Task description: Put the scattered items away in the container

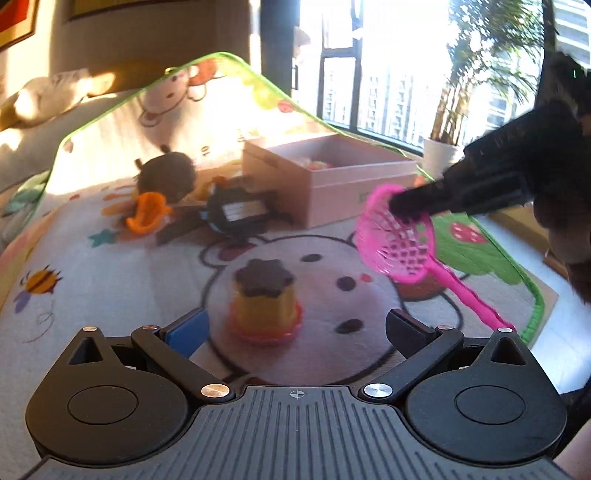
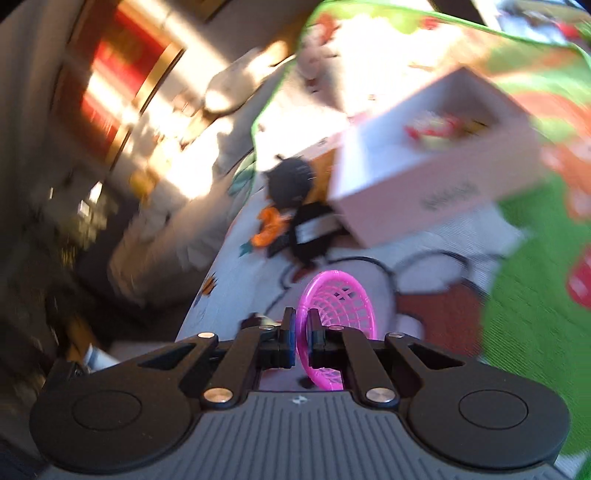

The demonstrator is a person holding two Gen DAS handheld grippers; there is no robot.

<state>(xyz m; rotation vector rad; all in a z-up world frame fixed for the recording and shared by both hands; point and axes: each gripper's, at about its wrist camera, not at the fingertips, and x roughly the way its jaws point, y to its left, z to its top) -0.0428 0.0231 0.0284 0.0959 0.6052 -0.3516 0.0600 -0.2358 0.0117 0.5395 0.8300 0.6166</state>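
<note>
Pinched in my right claw (image 2: 303,328) by its rim, the pink strainer (image 2: 338,306) needs carrying level over the far pink box (image 2: 436,184) before I let go, left claw (image 1: 295,328) wide open over the pudding toy (image 1: 264,299).

A play mat (image 1: 122,258) printed with cartoon bears, a bee and strawberries, edged in green, fills the middle of the left wrist view. At upper left, a framed picture (image 1: 14,22) hangs on a wall above a pale cushion (image 1: 48,96) lit by sun. At upper right, a large window (image 1: 388,74) shows tower blocks outside, with a leafy potted plant (image 1: 480,66) in a white pot (image 1: 439,157) beside it. The right wrist view is blurred; a red, gold-framed picture (image 2: 122,74) shows at upper left.
</note>
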